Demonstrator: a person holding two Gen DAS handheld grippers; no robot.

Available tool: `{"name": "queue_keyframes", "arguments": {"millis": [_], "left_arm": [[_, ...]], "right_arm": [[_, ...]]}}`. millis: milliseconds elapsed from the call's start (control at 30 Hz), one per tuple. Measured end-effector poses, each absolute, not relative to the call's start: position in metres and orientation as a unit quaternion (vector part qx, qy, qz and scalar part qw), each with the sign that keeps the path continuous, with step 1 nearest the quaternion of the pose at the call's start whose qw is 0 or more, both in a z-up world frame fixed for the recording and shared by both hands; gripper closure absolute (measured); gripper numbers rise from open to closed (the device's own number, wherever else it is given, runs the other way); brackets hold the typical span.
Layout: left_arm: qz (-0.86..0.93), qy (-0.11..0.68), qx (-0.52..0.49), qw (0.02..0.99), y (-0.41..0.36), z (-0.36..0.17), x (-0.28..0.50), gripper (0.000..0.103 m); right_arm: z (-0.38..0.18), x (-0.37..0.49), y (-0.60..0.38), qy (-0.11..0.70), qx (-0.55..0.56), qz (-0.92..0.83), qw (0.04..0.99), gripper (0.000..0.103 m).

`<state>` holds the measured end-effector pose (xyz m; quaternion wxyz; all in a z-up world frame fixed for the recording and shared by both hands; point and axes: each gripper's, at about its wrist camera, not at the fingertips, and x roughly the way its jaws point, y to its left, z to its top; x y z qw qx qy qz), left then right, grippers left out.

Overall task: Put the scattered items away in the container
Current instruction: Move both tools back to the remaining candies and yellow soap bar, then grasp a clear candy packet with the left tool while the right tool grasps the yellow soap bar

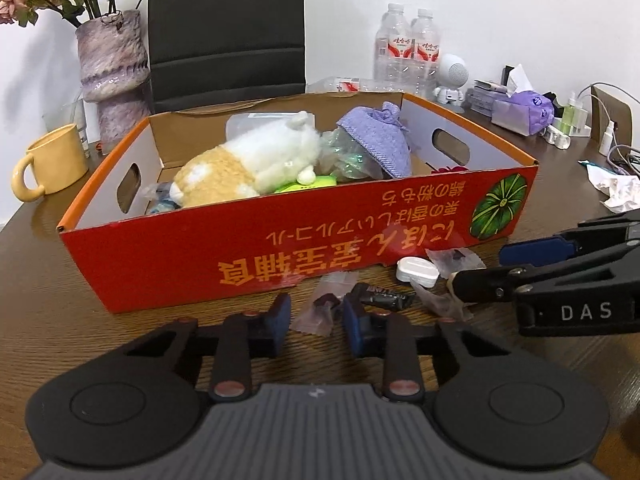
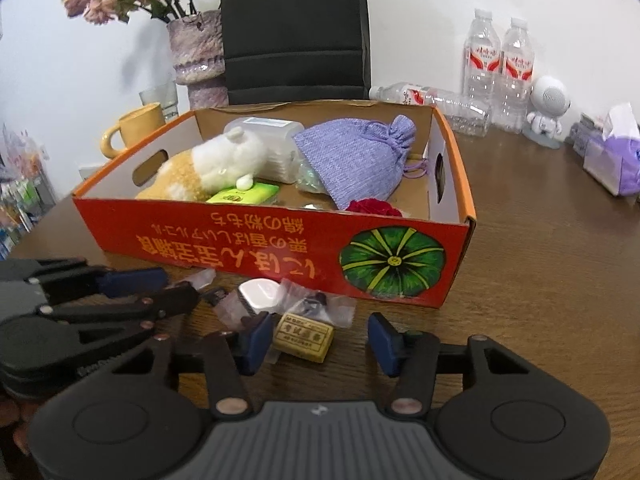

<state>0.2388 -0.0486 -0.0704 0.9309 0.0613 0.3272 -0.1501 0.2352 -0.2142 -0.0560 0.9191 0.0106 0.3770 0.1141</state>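
The red cardboard box [image 1: 168, 264] stands on the wooden table [image 1: 48, 320] and already contains a plush toy [image 1: 248, 160], a purple drawstring pouch [image 2: 356, 156], a clear plastic container [image 2: 276, 136] and a green packet [image 2: 244, 194]. Several small items lie scattered on the table just in front of the box's near wall. The left gripper [image 1: 316, 322] sits low over the table with its blue pads partly apart; a clear-wrapped candy [image 1: 320, 308] lies between them, and contact with the pads cannot be confirmed. A dark snack wrapper [image 1: 384, 298] and a white case [image 1: 416, 270] lie just beyond it. The right gripper [image 2: 320, 340] is also partly apart, with a yellow rectangular block [image 2: 304, 336] between its fingers, beside the left pad; no clamping is visible.
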Motion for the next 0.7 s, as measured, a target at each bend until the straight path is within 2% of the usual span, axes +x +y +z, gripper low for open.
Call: {"name": "queue_keyframes", "arguments": {"millis": [67, 200, 600, 700], "left_arm": [[-0.152, 0.326, 0.060, 0.931, -0.049, -0.070, 0.239, 0.077], [-0.151, 0.324, 0.055, 0.932, -0.047, -0.071, 0.238, 0.077], [-0.150, 0.317, 0.055, 0.935, -0.047, -0.072, 0.235, 0.077], [-0.150, 0.314, 0.066, 0.935, -0.049, -0.072, 0.233, 0.083]], "right_arm": [[-0.057, 0.236, -0.214, 0.378, 0.014, 0.113, 0.919, 0.052], [-0.056, 0.233, -0.211, 0.377, 0.019, 0.117, 0.919, 0.060], [-0.056, 0.227, -0.204, 0.371, 0.031, 0.144, 0.917, 0.061], [-0.058, 0.227, -0.200, 0.373, 0.018, 0.147, 0.916, 0.061]]}}
